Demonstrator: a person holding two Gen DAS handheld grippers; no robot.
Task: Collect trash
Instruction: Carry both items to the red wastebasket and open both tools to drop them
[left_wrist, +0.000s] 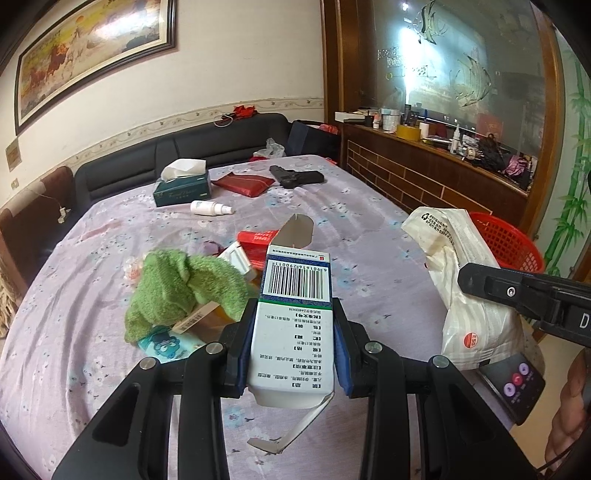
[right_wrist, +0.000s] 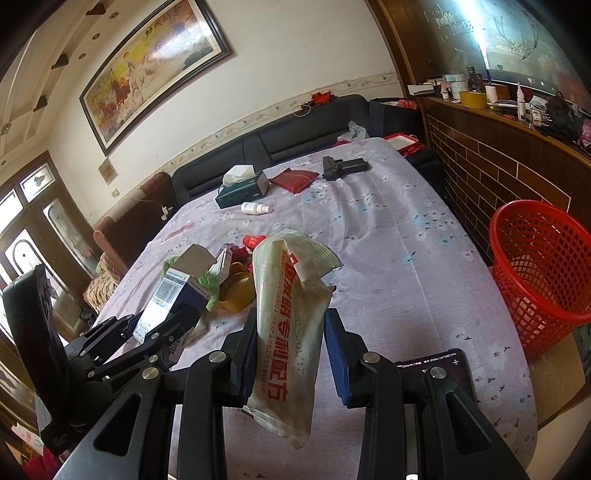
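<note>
Left gripper (left_wrist: 293, 343): clamped on a white carton (left_wrist: 291, 325) with a barcode; both blue pads press its long sides, and the box stands upright between them with its top flap open and a torn bottom flap hanging below.
Right gripper (right_wrist: 291, 354): closed on an empty white wrapper (right_wrist: 288, 328) with red lettering; the left pad presses the wrapper, the right pad sits just beside its edge, and the crumpled top rises above the fingertips.
Red basket (right_wrist: 543, 277): to the right of the right gripper, off the table's edge, standing upright and well apart from the wrapper; from the left wrist it shows only partly behind the wrapper.
Table (left_wrist: 369, 229): covered in a lilac flowered cloth, spreading ahead of both tools.
Trash pile: ahead and left of the left gripper, a green towel (left_wrist: 181, 291) lies bunched over small boxes and a cartoon-printed packet (left_wrist: 166, 345); a red packet (left_wrist: 258, 240) lies just beyond the carton's flap.
Far side of the table: tissue box (left_wrist: 183, 184), a small white spray bottle (left_wrist: 210, 208), a flat red pouch (left_wrist: 243, 182) and a black toy pistol (left_wrist: 295, 176), all well ahead of both grippers.
Phone (left_wrist: 513, 382): lit screen, on the table to the right of the left gripper, beneath the right one.
</note>
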